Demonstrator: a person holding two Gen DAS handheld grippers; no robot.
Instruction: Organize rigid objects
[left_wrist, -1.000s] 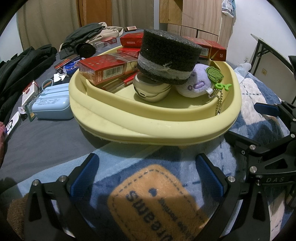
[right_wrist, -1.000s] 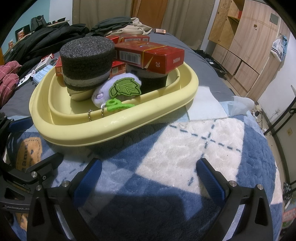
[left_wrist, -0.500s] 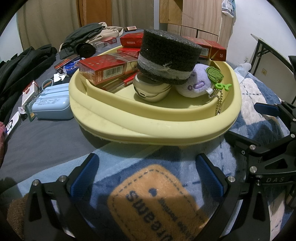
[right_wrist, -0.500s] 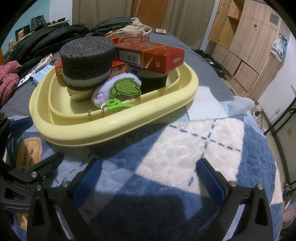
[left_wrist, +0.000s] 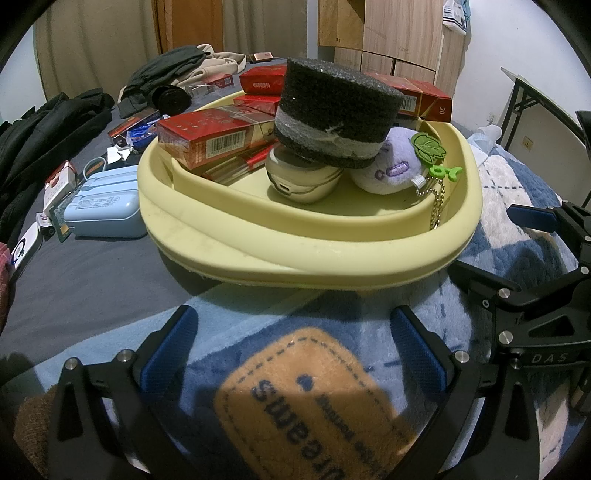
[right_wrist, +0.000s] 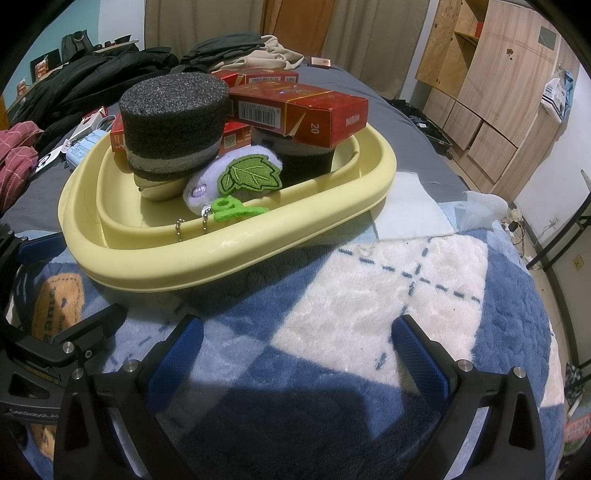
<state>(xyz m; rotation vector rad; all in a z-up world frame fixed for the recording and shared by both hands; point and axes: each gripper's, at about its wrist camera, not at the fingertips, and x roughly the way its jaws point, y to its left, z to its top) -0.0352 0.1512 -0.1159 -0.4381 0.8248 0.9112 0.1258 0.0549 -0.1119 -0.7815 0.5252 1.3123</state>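
Bed with blue checked blanket (right_wrist: 369, 295) under us, clothes piled behind. Yellow tub (left_wrist: 295, 254) sits just ahead, loaded: red boxes (left_wrist: 207, 136), foam block (left_wrist: 332, 110), plush keychain (right_wrist: 236, 181). Left gripper (left_wrist: 295, 350) and right gripper (right_wrist: 295, 347) both wide open, holding nothing. Looks like a pause between picks; next we likely reach for the blue case (left_wrist: 103, 218) beside the tub.

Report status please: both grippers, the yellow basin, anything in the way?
Left gripper open, empty; right gripper open, empty. Yellow basin loaded: foam block, red cartons, plush keychain. Nothing in the way.
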